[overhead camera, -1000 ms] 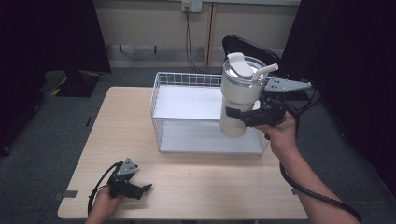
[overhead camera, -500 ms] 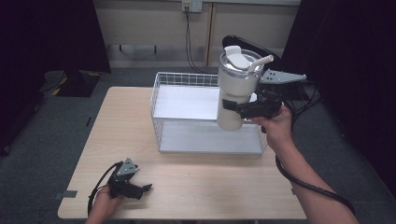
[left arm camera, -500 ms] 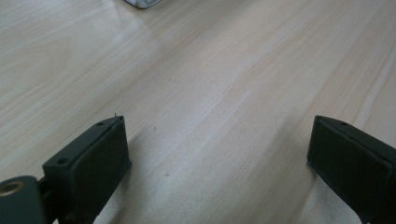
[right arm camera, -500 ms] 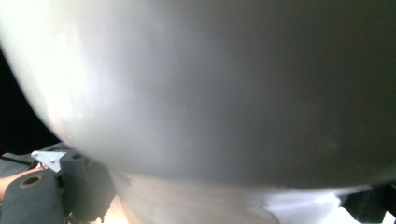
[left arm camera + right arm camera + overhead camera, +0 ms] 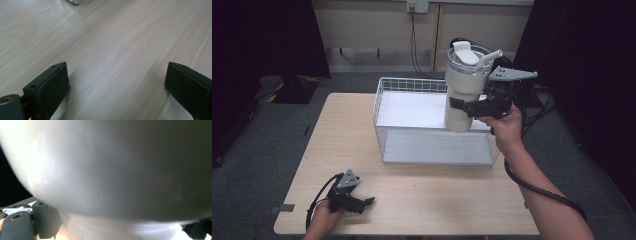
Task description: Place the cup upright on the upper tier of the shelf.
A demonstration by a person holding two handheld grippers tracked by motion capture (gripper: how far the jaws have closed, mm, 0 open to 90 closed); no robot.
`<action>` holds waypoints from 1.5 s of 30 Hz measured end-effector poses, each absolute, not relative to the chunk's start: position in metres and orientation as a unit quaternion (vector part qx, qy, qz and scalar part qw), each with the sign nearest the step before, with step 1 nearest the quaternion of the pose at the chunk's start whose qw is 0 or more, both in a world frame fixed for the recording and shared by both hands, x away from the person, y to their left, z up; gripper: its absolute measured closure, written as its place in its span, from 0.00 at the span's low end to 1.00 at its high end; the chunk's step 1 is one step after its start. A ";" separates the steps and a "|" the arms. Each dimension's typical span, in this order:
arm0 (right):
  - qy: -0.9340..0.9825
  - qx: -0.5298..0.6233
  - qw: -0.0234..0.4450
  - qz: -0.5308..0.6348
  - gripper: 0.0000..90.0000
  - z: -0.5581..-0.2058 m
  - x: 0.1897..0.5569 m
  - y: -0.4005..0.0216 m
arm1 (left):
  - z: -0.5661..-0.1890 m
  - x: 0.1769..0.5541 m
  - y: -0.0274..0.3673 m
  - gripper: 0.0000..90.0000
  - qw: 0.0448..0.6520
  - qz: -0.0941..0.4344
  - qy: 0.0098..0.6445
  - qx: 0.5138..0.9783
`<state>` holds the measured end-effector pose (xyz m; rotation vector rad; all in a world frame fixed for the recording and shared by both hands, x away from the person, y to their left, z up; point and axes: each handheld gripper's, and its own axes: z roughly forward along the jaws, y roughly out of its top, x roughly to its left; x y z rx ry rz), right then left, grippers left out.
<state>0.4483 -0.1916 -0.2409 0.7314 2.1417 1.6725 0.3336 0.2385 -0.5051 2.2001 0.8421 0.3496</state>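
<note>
Above the wire basket (image 5: 432, 145), the right claw (image 5: 464, 106) grips a white tumbler (image 5: 464, 95) in mid-air.

Its jaws clamp the tumbler's lower body, and the cup stands upright with its lid (image 5: 467, 55) and straw (image 5: 488, 57) on top, over the basket's right rear part; up close, the tumbler's pale wall (image 5: 112, 165) sits between the jaws. At the near left corner of the wooden surface (image 5: 422, 200), the left claw (image 5: 116, 82) rests low with its jaws spread wide, holding nothing.

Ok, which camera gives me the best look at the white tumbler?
The high view: the whole tumbler shows upright above the wire basket, clamped by the right gripper. The right gripper view gives just its blurred wall.
</note>
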 end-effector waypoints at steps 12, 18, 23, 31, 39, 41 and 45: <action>0.743 0.271 0.176 0.585 0.11 -0.243 0.463 -0.193 | -0.505 0.334 0.239 0.05 0.371 0.137 0.328 0.858; 0.744 0.279 0.187 0.577 0.11 -0.243 0.470 -0.192 | -0.505 0.334 0.239 0.05 0.370 0.139 0.327 0.859; 0.739 0.282 0.192 0.580 0.11 -0.243 0.474 -0.190 | -0.505 0.334 0.239 0.05 0.370 0.139 0.326 0.859; 0.742 0.287 0.198 0.572 0.11 -0.246 0.482 -0.187 | -0.505 0.334 0.239 0.05 0.370 0.139 0.327 0.858; 0.742 0.290 0.197 0.571 0.11 -0.254 0.488 -0.184 | -0.505 0.334 0.239 0.05 0.370 0.139 0.327 0.858; 0.741 0.291 0.204 0.570 0.11 -0.256 0.489 -0.184 | -0.505 0.334 0.239 0.05 0.370 0.139 0.327 0.858; 0.740 0.294 0.205 0.569 0.11 -0.259 0.493 -0.186 | -0.505 0.334 0.239 0.05 0.370 0.139 0.327 0.858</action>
